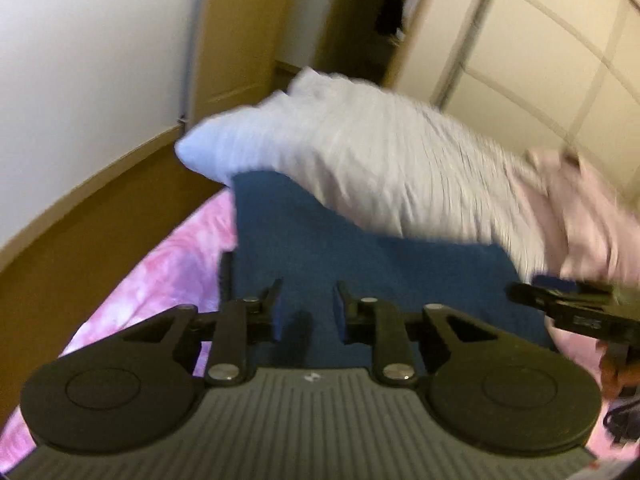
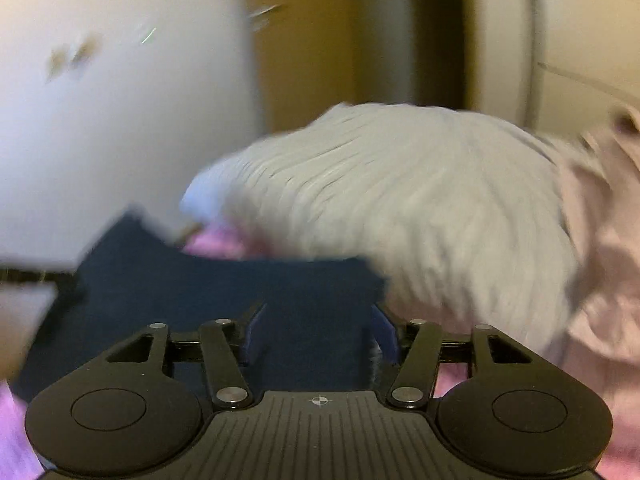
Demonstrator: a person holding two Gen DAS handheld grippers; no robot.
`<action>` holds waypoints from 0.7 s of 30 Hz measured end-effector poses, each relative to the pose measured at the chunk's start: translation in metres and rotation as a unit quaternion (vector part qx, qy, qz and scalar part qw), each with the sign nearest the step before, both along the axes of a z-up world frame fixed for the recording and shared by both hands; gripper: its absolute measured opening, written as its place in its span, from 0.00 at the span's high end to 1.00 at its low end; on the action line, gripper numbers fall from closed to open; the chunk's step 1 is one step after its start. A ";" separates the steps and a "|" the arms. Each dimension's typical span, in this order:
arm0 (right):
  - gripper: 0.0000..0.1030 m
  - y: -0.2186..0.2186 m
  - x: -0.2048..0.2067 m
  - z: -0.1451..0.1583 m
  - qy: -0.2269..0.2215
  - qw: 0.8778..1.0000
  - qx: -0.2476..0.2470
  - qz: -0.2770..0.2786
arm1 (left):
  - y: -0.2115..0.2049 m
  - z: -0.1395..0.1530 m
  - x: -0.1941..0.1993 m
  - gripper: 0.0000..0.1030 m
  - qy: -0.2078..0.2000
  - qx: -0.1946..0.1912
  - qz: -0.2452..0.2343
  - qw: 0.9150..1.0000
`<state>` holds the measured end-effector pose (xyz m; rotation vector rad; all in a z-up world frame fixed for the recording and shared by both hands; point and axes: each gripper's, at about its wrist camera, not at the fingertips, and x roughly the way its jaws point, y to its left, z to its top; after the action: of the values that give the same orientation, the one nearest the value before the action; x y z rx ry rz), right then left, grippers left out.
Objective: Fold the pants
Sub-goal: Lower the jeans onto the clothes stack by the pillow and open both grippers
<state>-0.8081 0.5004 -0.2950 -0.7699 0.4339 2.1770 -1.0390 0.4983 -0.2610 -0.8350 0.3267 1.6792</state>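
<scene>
Your bed fills the lower part of both views, covered by a pink tie-dye sheet (image 1: 168, 256) that reaches the wooden floor (image 1: 100, 216) on the left. On it a big white ribbed pillow (image 1: 360, 160) lies across the far side, with a pale pink crumpled cloth (image 1: 592, 224) beside it on the right.

The blue pants (image 1: 320, 248) lie flat on the sheet in front of the pillow, their far edge tucked just under it. They run straight toward you beneath both tools. In the right wrist view the pants (image 2: 224, 292) look darker, and their left corner is lifted off the sheet.

Your left hand-held gripper (image 1: 308, 300) hangs over the pants with its fingers a narrow gap apart; blue cloth shows in the gap, but you cannot tell whether the pads are pressing on it. Your right hand-held gripper (image 2: 316, 320) has its fingers spread wide, with the pants lying between them and no pad pressing on the cloth. It also shows at the right edge of the left wrist view (image 1: 560, 296), blurred.
</scene>
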 end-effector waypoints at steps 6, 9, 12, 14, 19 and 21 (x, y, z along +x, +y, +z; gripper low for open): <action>0.51 0.002 -0.018 -0.044 -0.052 0.999 0.007 -0.007 | 0.009 -0.019 0.001 0.92 0.023 -0.030 0.012 0.999; 0.51 -0.007 -0.007 -0.017 -0.038 0.999 -0.004 -0.022 | 0.000 0.002 0.011 0.87 0.032 -0.043 0.024 0.998; 0.49 -0.036 0.015 0.020 0.019 0.999 -0.024 -0.039 | -0.024 0.026 0.026 0.75 0.039 -0.047 0.031 0.998; 0.45 -0.057 0.033 0.040 0.039 0.997 -0.047 -0.043 | -0.046 0.044 0.040 0.68 0.033 -0.052 0.031 0.998; 0.38 -0.121 0.068 0.084 0.045 0.996 -0.072 -0.031 | -0.109 0.087 0.089 0.59 0.018 -0.073 0.041 0.996; 0.38 -0.149 0.081 0.103 0.043 0.996 -0.078 -0.023 | -0.135 0.102 0.109 0.55 0.014 -0.079 0.045 0.996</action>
<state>-0.7274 0.3510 -0.1916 -0.7438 0.6661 2.1572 -0.9297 0.3628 -0.1589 -0.9552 0.4510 1.7659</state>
